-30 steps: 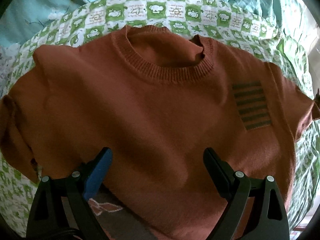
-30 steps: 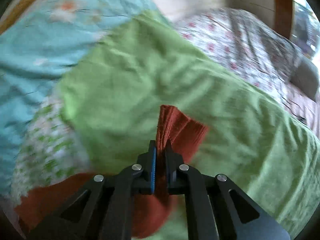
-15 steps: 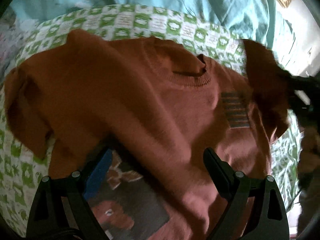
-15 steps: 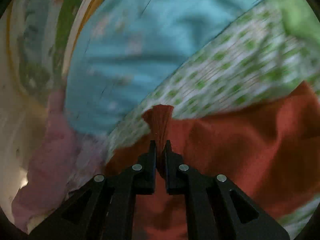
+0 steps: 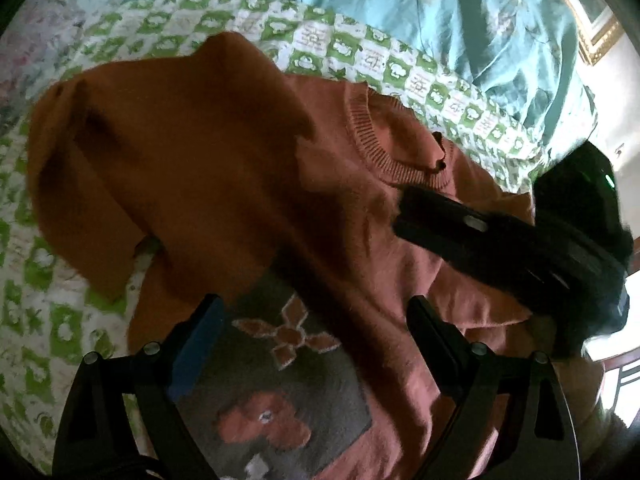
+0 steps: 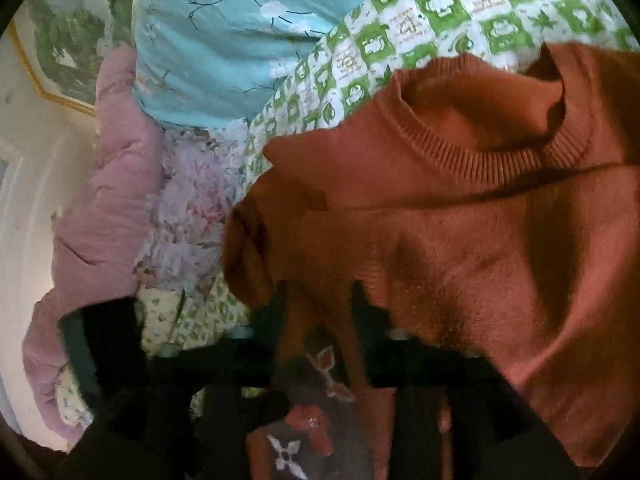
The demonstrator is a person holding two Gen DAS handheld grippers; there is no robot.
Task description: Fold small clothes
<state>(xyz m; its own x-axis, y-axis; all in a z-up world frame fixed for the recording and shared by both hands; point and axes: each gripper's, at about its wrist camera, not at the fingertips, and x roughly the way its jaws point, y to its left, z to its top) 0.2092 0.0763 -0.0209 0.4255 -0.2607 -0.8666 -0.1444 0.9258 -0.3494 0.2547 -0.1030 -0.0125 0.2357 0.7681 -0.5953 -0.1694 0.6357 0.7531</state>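
Bed [image 5: 60,320] w/ green-and-white check quilt carries the rust-orange sweater [image 5: 360,248], which lies front-up, neckline [image 6: 500,156] toward the far side by the teal bedding [image 6: 208,40]. One sleeve/side panel is already folded over the body, so the grey patterned panel [image 5: 288,392] shows at the near edge.

Step in hand, as I read it: sleeve fold-in, at the release. Right gripper [image 6: 320,312] sits low over the folded fabric; its jaws have just been opening, fabric lies between them but pads aren't pinching it – let go. Left gripper [image 5: 316,332] hangs above the near hem, jaws spread wide, holding nothing.

Next prob. needs: right gripper backs off w/o dragging the fold, then grippers take hem corners and bring the bottom up toward the neckline, keeping edges aligned.
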